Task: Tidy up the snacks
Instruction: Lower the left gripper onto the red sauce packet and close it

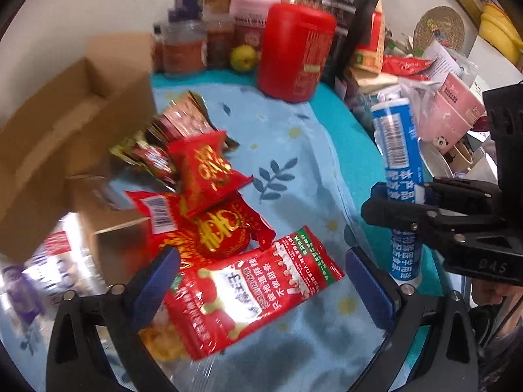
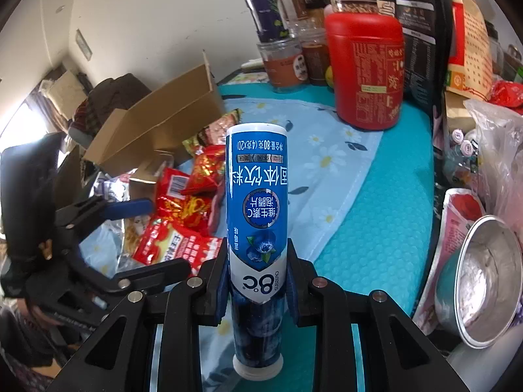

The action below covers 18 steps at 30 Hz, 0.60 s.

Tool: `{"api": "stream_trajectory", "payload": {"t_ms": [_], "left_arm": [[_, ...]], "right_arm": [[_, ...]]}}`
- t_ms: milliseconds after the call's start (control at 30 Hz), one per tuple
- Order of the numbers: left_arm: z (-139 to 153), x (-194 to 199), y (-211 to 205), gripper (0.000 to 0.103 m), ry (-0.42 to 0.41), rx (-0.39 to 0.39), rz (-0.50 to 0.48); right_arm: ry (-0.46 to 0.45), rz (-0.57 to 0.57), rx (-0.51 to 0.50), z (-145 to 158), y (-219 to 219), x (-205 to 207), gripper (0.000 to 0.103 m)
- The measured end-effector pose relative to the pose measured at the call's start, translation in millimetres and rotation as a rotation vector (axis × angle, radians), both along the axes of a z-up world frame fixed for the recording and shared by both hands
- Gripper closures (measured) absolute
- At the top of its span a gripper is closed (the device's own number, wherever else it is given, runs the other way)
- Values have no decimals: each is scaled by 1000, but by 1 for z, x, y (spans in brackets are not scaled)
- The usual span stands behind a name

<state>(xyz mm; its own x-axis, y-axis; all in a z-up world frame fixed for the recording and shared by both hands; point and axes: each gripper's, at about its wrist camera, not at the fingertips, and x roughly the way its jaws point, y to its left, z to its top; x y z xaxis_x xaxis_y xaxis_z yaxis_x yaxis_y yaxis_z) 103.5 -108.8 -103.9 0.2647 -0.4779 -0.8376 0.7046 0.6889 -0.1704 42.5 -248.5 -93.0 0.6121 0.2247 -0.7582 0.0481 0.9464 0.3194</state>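
My right gripper (image 2: 258,277) is shut on a blue tablet tube (image 2: 256,209), held upright and upside down, cap at the bottom. The tube also shows in the left wrist view (image 1: 397,150), with the right gripper (image 1: 397,202) clamped round it. My left gripper (image 1: 261,281) is open, its blue pads either side of a long red snack packet (image 1: 248,290) lying on the floral cloth. Several small red snack bags (image 1: 209,170) are piled beyond it, beside an open cardboard box (image 1: 65,124) at the left. The left gripper also shows in the right wrist view (image 2: 130,209).
A tall red canister (image 1: 295,52) stands at the back with jars (image 1: 183,49), a yellow-green fruit (image 1: 243,58) and dark pouches. Cluttered bags and a pink cup (image 1: 454,104) lie at the right. A metal bowl (image 2: 480,281) sits at the right edge.
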Motion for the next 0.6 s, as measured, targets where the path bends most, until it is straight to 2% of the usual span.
{"api": "stream_trajectory", "payload": {"t_ms": [67, 233, 333, 367, 400, 467, 567, 600], "left_arm": [[-6, -1, -2, 0, 13, 17, -30], [-13, -23, -10, 0, -21, 91, -116], [-17, -30, -8, 0, 49, 79, -132], [-20, -30, -7, 0, 96, 68, -127], [-22, -33, -5, 0, 110, 59, -119], [-23, -40, -4, 0, 87, 66, -116], [-23, -50, -1, 6, 44, 86, -87], [-24, -54, 0, 16, 32, 98, -75]], "right_arm": [[12, -3, -3, -2, -3, 2, 75], [40, -4, 7, -10, -7, 3, 75], [48, -5, 8, -13, -7, 2, 75], [47, -3, 9, -13, -7, 0, 75], [45, -1, 8, -12, -6, -1, 75], [39, 5, 5, -10, -3, -6, 75], [38, 12, 2, -9, 2, -11, 75], [39, 15, 6, -9, 3, -13, 75]]}}
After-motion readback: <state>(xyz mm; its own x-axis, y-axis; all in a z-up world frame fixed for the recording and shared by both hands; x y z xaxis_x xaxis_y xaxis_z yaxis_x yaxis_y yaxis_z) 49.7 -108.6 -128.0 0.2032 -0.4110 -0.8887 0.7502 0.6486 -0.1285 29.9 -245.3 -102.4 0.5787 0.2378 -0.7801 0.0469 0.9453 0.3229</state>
